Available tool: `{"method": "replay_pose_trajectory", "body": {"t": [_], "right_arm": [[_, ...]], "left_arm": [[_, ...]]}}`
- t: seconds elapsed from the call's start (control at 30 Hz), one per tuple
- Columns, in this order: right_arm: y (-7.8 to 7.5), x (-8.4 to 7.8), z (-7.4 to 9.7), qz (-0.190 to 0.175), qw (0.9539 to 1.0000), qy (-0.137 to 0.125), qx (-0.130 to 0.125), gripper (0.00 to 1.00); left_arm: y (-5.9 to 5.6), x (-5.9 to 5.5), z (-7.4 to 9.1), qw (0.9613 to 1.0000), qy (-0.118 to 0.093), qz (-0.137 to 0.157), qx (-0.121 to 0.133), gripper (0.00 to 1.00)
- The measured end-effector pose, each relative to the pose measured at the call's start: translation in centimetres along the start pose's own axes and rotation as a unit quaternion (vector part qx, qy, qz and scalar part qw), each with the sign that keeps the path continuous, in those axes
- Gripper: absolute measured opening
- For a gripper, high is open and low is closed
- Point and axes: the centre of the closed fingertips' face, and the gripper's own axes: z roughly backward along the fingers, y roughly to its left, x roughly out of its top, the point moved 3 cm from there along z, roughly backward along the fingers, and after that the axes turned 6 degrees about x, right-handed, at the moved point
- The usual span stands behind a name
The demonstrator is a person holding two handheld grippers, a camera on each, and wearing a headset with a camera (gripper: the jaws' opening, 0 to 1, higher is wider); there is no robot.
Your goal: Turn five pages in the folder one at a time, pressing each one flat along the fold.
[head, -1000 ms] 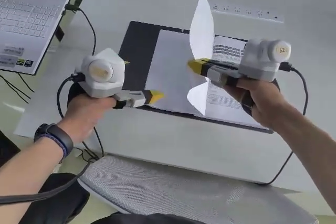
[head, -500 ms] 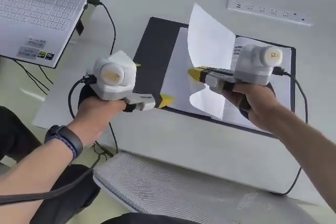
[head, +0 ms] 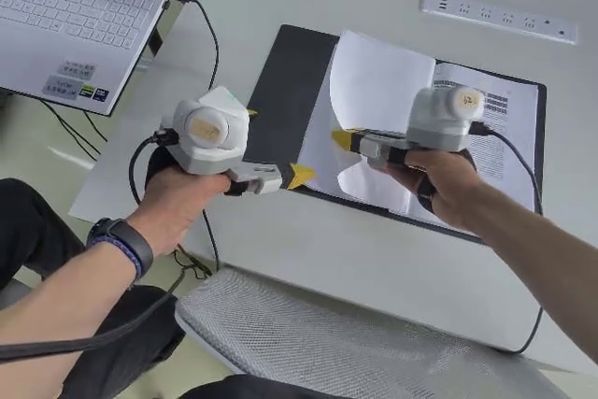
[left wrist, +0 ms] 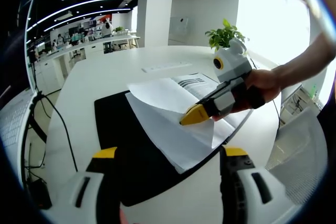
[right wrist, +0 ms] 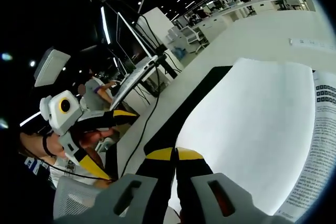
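Ideally, the right gripper, clamped shut on 1 lifted page arching over the open folder on the table, should lay it fully leftward (no tugging at the binding) before the left gripper, jaws apart near the folder's front edge, presses the fold.

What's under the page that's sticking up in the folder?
Under the lifted page, pinched by the right gripper, a white sheet lies flat on the black folder, with a printed page beside it. The fold itself is covered by the lifted page.
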Motion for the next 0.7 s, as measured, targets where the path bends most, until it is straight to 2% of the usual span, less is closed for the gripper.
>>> {"method": "replay_pose_trajectory", "body": {"t": [0.43,0.7], "right_arm": [[-0.9,-1.4,-1.4,-0.034,0.9993,0.017,-0.004,0.00],[-0.6,-1.5,-1.1,-0.046,0.9989,0.012,-0.001,0.00]], "left_arm": [[-0.6,-0.4,-0.1,1.0000,0.004,0.004,-0.003,0.77],[-0.2,-0.6,-0.2,1.0000,0.009,0.000,0.000,0.74]]}}
